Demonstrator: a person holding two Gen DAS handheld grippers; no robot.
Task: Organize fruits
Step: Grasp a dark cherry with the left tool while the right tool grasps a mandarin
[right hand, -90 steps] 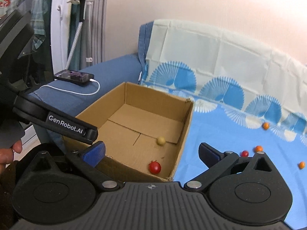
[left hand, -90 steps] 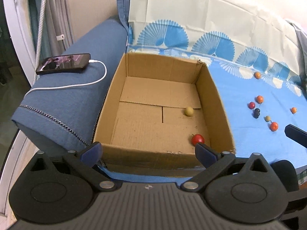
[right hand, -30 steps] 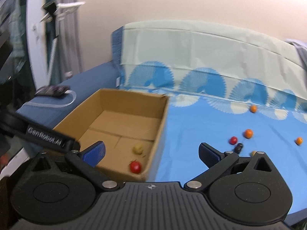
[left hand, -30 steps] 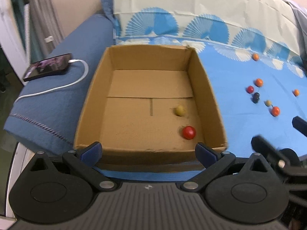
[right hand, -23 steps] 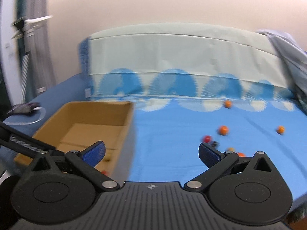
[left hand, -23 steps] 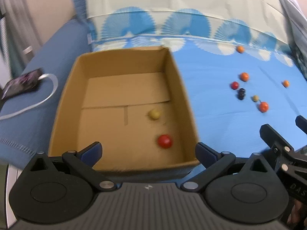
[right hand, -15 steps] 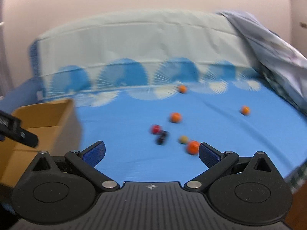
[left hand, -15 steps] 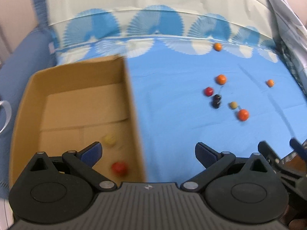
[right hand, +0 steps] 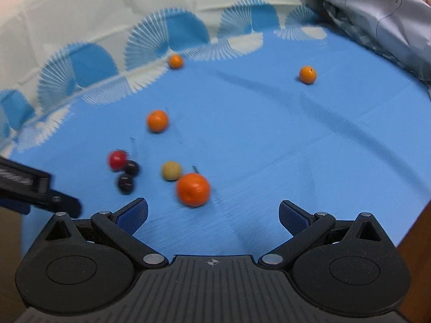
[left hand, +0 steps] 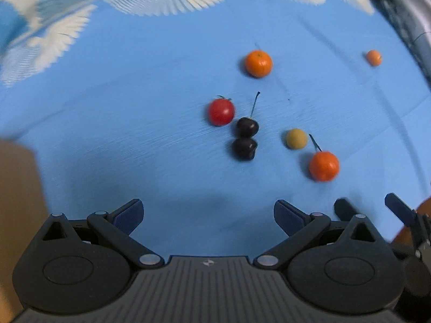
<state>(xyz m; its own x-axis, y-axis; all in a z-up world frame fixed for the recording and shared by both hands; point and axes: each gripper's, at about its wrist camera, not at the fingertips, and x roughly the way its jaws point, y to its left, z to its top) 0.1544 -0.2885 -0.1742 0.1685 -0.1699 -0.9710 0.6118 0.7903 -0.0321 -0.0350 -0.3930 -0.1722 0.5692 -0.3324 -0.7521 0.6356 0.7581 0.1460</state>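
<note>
Just ahead, orange [right hand: 193, 189], right hand-held gripper [right hand: 212, 216] spread

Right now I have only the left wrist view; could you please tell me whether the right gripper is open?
Observer: Yes, the right gripper is wide open, with nothing between its fingers.
Operator: Thank you. Which fruit lies nearest to it?
Observer: The big orange, just ahead and a little left of its centre line.
Operator: And what rises behind the fan pattern?
Observer: A pale green cloth.
</note>
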